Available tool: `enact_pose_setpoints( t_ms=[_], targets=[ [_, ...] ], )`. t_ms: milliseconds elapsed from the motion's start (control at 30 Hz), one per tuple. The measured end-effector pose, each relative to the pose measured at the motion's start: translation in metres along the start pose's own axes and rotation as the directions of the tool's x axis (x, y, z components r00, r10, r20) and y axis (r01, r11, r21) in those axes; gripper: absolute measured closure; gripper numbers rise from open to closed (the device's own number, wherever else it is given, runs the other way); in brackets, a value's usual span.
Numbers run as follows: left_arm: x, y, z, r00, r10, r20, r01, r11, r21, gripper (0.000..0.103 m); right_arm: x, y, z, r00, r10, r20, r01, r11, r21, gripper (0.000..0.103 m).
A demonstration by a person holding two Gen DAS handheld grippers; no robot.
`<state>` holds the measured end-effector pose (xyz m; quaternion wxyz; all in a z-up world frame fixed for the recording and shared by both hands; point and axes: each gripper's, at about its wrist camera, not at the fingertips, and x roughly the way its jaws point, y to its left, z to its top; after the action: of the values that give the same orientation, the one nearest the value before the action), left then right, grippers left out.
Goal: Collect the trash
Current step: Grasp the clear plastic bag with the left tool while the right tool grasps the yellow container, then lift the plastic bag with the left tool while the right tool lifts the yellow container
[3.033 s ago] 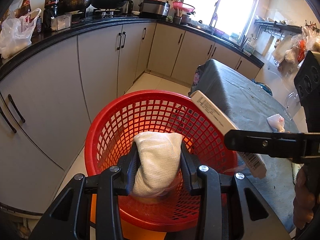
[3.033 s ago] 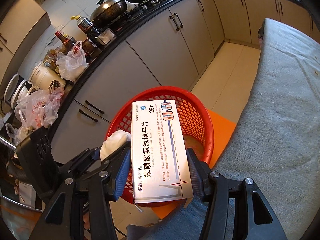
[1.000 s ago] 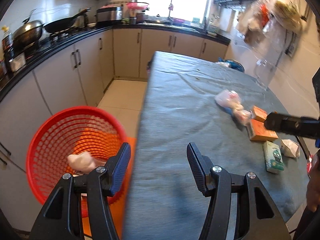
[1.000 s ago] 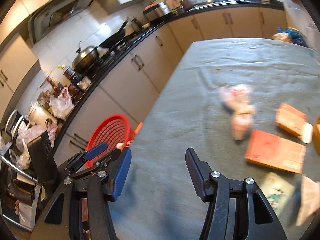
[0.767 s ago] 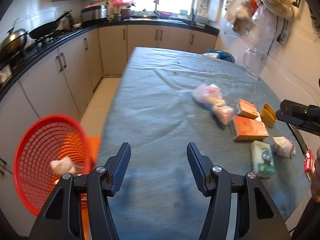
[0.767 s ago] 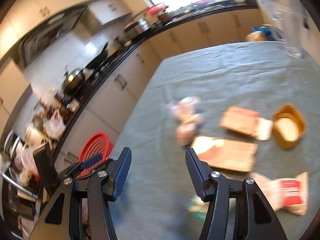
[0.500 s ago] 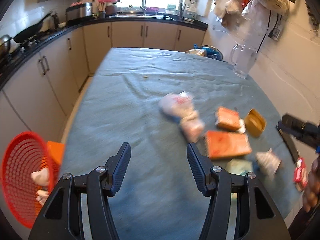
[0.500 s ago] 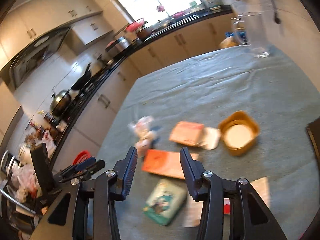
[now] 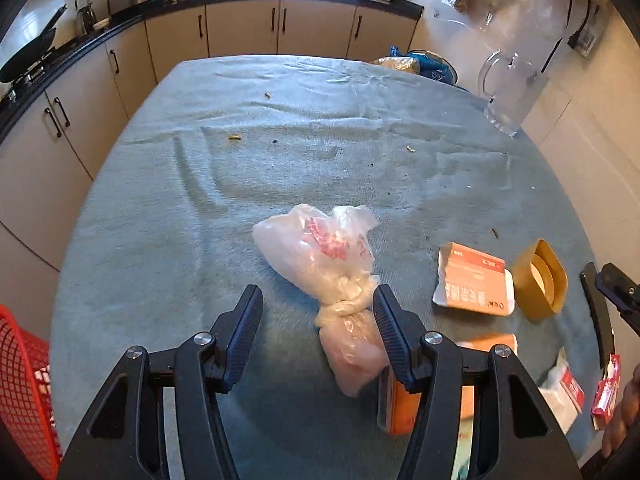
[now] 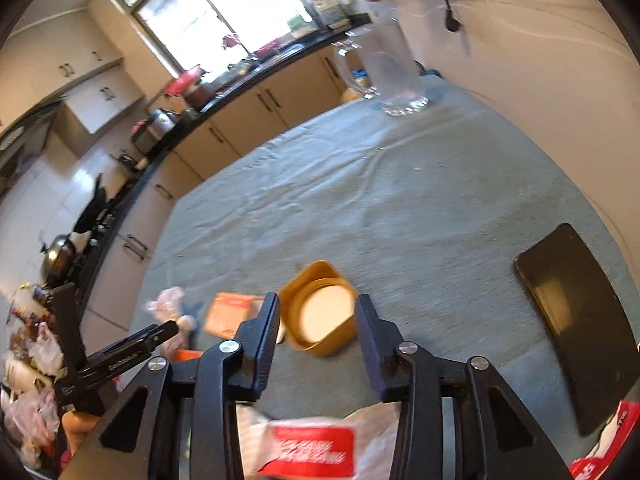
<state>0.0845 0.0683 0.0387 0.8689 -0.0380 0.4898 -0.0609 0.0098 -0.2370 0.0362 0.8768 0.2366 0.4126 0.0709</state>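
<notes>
My left gripper (image 9: 318, 312) is open and empty over the grey-clothed table (image 9: 280, 152). A knotted clear plastic bag (image 9: 328, 264) lies between its fingers, against the right one. My right gripper (image 10: 316, 320) is open and empty, with a yellow square tub (image 10: 320, 310) lying just beyond its fingertips. The tub also shows in the left wrist view (image 9: 540, 280). An orange box on a white tray (image 9: 472, 284) lies beside it. A white and red wrapper (image 10: 316, 444) lies under the right gripper. The red basket (image 9: 20, 392) shows at the left edge.
A glass jug (image 9: 508, 96) stands at the table's far right. A black phone (image 10: 576, 316) lies on the right side. Another orange box (image 9: 404, 400) lies under my left gripper's right finger. Red packets (image 9: 606, 388) lie at the right edge. Cabinets (image 9: 60, 120) line the left.
Both grippers swung away from the red basket to the table and came down low. The left one now straddles the plastic bag; the right one has closed in on the yellow tub.
</notes>
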Motion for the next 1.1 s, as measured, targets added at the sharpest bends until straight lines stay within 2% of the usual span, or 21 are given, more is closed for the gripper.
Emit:
enact_pose_setpoints(
  t_ms=[67,233,400,567,667,733,900,1100],
  targets=[
    [0.004,-0.003,0.002,1.000,-0.007,0.001,0.007,1.000,0.013,0.049,0.010,-0.001,0.003,1.000,-0.017,-0.018,0.017,1.000,-0.005,0.067],
    [0.011,-0.014,0.007,0.999,-0.035,-0.009,0.036,0.998,0.045,0.063,0.034,0.003,0.004,0.997,-0.059,-0.058,0.057,0.998,-0.037,0.075],
    [0.023,-0.022,0.006,0.999,-0.015,-0.031,0.018,0.996,0.085,0.066,0.043,0.004,-0.002,0.992,-0.107,-0.066,0.102,0.992,-0.076,0.078],
    [0.022,-0.025,0.002,1.000,0.005,-0.007,-0.004,0.993,0.116,0.070,0.052,0.006,-0.005,0.985,-0.151,-0.085,0.141,0.983,-0.116,0.078],
    [0.019,-0.022,0.000,1.000,0.022,0.007,-0.022,0.992,0.120,0.070,0.058,0.007,-0.008,0.981,-0.170,-0.090,0.157,0.979,-0.133,0.083],
    [0.013,-0.020,-0.002,0.999,0.029,0.024,-0.032,0.991,0.127,0.070,0.059,0.008,-0.010,0.980,-0.182,-0.083,0.169,0.975,-0.147,0.089],
    [-0.009,-0.019,-0.011,0.994,0.056,0.094,-0.069,0.987,0.142,0.070,0.051,0.011,-0.014,0.982,-0.187,-0.039,0.179,0.972,-0.153,0.090],
    [-0.042,-0.013,-0.028,0.979,0.081,0.190,-0.106,0.986,0.130,0.070,0.016,0.024,-0.020,0.979,-0.192,0.069,0.201,0.964,-0.173,0.091]
  ],
)
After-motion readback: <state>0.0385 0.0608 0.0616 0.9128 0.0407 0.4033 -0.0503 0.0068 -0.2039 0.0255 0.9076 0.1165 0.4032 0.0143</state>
